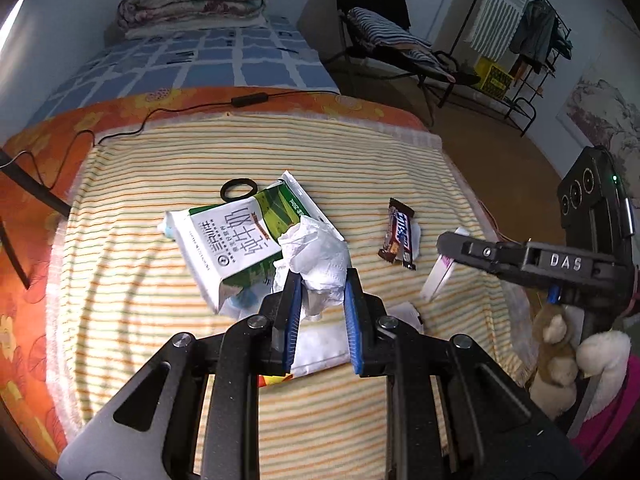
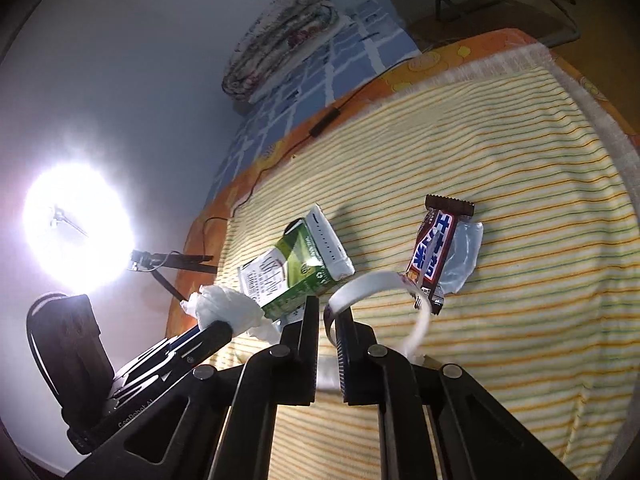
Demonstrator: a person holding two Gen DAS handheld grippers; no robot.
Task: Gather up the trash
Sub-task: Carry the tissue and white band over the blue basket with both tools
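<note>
My left gripper (image 1: 320, 280) is shut on a crumpled white tissue (image 1: 316, 256) and holds it above the striped blanket (image 1: 140, 240); the tissue also shows in the right wrist view (image 2: 224, 308). A green and white milk carton (image 1: 232, 236) lies flattened just behind it, also seen from the right (image 2: 296, 268). A brown snack bar wrapper (image 1: 398, 234) lies to the right (image 2: 434, 252) on a clear plastic scrap (image 2: 464, 260). My right gripper (image 2: 328, 312) is shut on a curled white paper strip (image 2: 384, 288), visible from the left too (image 1: 438, 280).
A black ring (image 1: 239, 189) lies behind the carton. White flat packets (image 1: 320, 348) lie under my left gripper. A black cable (image 1: 248, 100) runs across the orange bedsheet. Folded quilts (image 1: 196, 0) sit at the bed's head. Plush toys (image 1: 560, 356) are at the right edge.
</note>
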